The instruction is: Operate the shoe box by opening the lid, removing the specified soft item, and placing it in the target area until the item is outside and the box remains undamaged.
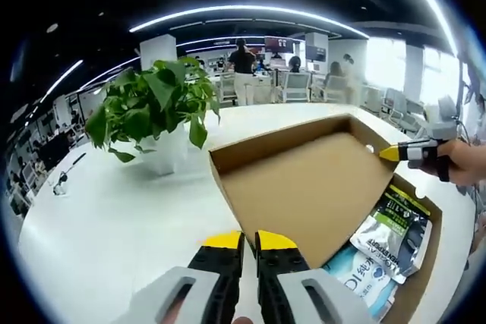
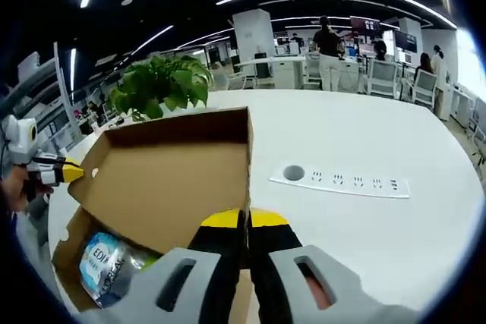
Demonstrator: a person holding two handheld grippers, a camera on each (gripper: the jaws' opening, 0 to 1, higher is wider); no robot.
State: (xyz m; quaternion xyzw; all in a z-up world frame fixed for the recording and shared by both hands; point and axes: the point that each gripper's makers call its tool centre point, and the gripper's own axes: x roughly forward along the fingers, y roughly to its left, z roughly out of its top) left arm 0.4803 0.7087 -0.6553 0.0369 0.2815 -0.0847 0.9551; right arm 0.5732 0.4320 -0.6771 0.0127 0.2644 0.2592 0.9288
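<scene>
In the left gripper view, a potted plant (image 1: 156,108) with broad green leaves stands on the white surface (image 1: 114,225), with a small dark object (image 1: 62,180) lying well to its left. Just right of the plant, the cardboard shoe box (image 1: 425,259) sits with its lid (image 1: 304,180) raised. The left claw (image 1: 250,242) has its yellow tips pressed together on the lid's near edge. Inside the box lie soft packets (image 1: 391,225), one green and white, one pale blue. At the far right, a hand holds the right claw (image 1: 389,153), its yellow tip touching the lid's corner.

In the right gripper view, the right claw (image 2: 244,220) pinches the lid's edge. To its right, a strip of sockets (image 2: 342,181) is set flush in the surface.

Behind, an open office stretches out with desks, white chairs (image 1: 296,85), standing people (image 1: 243,70), white columns and curved ceiling lights (image 1: 250,13).
</scene>
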